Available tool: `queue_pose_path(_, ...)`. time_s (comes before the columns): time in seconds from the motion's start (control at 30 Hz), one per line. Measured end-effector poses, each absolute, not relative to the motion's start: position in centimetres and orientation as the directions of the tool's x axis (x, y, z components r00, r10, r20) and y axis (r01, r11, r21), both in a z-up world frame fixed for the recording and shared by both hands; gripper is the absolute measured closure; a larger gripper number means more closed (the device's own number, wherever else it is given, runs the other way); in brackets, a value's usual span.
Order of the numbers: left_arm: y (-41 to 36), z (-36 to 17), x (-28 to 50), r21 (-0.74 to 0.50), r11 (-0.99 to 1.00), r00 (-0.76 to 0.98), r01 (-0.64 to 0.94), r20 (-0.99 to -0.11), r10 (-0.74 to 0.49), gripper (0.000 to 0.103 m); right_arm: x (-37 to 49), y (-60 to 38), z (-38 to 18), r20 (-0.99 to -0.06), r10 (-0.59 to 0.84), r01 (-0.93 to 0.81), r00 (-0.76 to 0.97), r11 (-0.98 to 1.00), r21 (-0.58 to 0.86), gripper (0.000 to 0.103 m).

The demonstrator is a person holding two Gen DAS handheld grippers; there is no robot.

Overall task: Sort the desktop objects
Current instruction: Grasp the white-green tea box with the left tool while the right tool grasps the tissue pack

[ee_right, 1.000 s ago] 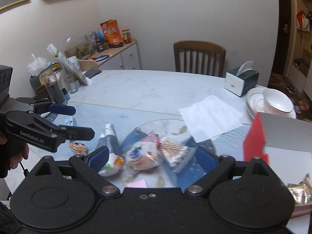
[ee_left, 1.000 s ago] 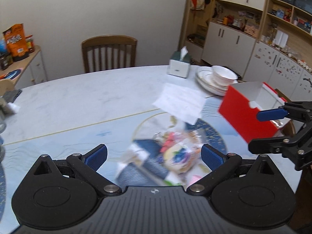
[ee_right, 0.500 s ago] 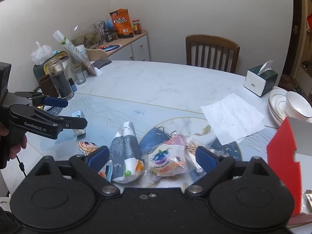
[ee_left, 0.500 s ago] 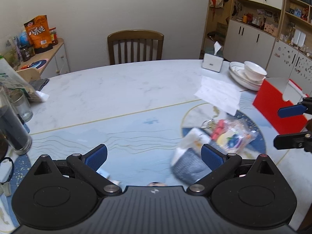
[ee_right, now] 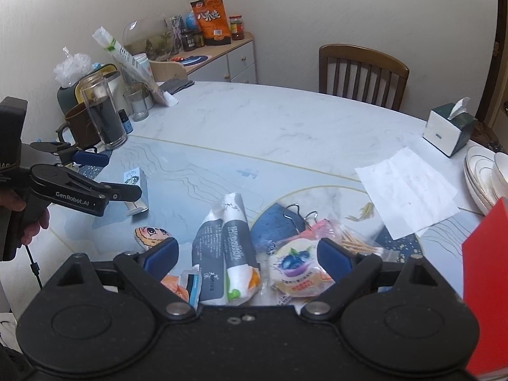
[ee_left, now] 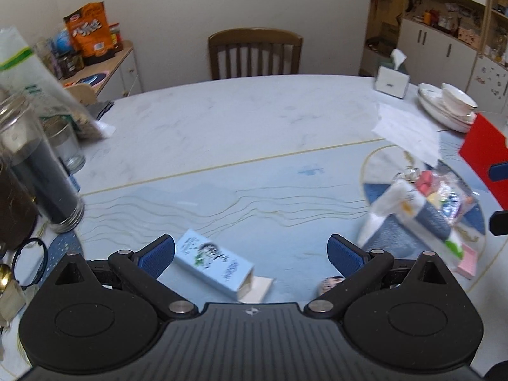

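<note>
Left gripper over one carton; right gripper over the pile.
Left wrist view: left gripper [ee_left: 250, 250], jaws spread and empty, straddles one small blue carton [ee_left: 213, 263] lying flat, likely lined up for a pick. Right wrist view: right gripper [ee_right: 247, 257], also released, hovers above two rolled tissue packs [ee_right: 227, 254], one blueberry snack packet [ee_right: 297, 270]; red box [ee_right: 485, 289] at right, presumably the sorting bin.

Two low wrist views, both over the table [ee_left: 254, 133].
</note>
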State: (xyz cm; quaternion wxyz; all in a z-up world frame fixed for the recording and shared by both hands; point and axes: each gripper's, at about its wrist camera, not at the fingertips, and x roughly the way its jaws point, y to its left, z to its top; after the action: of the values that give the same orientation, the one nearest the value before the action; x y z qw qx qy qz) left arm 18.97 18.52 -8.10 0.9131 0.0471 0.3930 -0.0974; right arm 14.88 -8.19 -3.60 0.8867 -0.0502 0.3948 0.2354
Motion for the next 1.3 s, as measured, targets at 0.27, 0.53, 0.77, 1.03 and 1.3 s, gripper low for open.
queue_pose_path(0.27,19.3,-9.9,20.7,0.022,0.985,0.643,0.172,-0.760,-0.095,0.000,15.9,-6.7,-4.8,-0.742,0.376,-0.468,0.555,0.879,0.096,0.010)
queue_pose_path(0.53,20.5,-11.0,22.1,0.001,0.995,0.624,0.101,-0.779,-0.063,0.000,17.2,-5.6,-6.5,-0.768,0.364,-0.474,0.526,0.876,0.090,0.017)
queue_pose_path(0.77,20.7,-12.1,22.7,0.014,0.997,0.608,0.076,-0.793,-0.035,0.001,18.1,-4.8,-7.6,-0.781,0.354,-0.483,0.515,0.872,0.077,0.020)
queue_pose_path(1.03,21.1,-12.8,22.9,-0.006,0.999,0.590,0.049,-0.807,-0.034,0.020,19.0,-3.6,-8.7,-0.793,0.353,-0.506,0.497,0.860,0.065,0.028)
queue_pose_path(1.3,20.8,-13.1,23.0,-0.009,0.999,0.580,0.036,-0.814,-0.028,0.043,19.4,-3.1,-9.6,-0.808,0.351,-0.509,0.473,0.857,0.074,0.036)
